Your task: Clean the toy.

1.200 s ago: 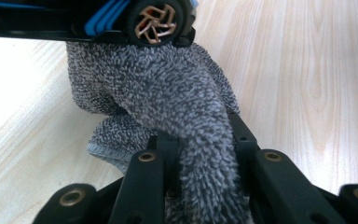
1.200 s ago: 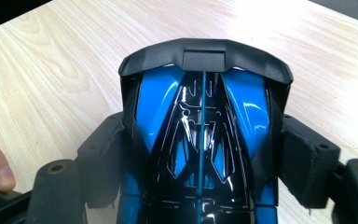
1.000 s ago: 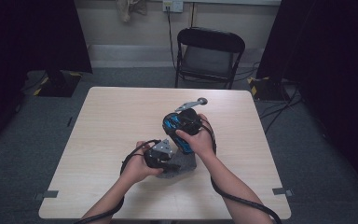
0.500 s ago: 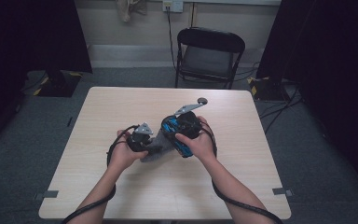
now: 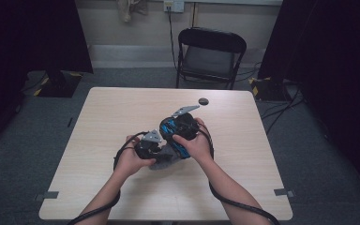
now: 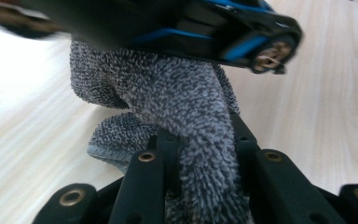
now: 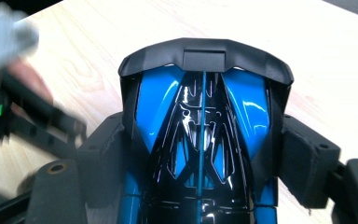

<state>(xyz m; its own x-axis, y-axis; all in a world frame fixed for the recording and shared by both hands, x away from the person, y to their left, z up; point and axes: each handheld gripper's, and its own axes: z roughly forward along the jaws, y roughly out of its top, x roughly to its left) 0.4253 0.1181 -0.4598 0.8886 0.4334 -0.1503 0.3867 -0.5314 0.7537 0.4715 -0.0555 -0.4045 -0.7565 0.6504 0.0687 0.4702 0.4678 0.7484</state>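
Observation:
A blue and black toy car [image 5: 174, 132] is held above the table [image 5: 112, 112], with my right gripper [image 5: 183, 127] shut on its body. In the right gripper view the car [image 7: 203, 107] points away, and both pads of my right gripper [image 7: 203, 156] press on its sides. My left gripper [image 5: 155, 146] is shut on a grey fluffy cloth [image 5: 165, 160]. The cloth [image 6: 182, 102] rises between the jaws of my left gripper [image 6: 200, 140] and touches the underside of the car [image 6: 214, 32]. The cloth's lower fold lies on the table.
A small dark round object [image 5: 203, 101] lies on the table beyond the hands. A black folding chair [image 5: 211, 51] stands behind the table's far edge. Cables trail from both grippers toward the front edge. My left gripper [image 7: 9, 107] shows blurred beside the car.
My left gripper has moved with the cloth away from the front edge, out to the left and then back toward the car. The right gripper and the car have barely moved.

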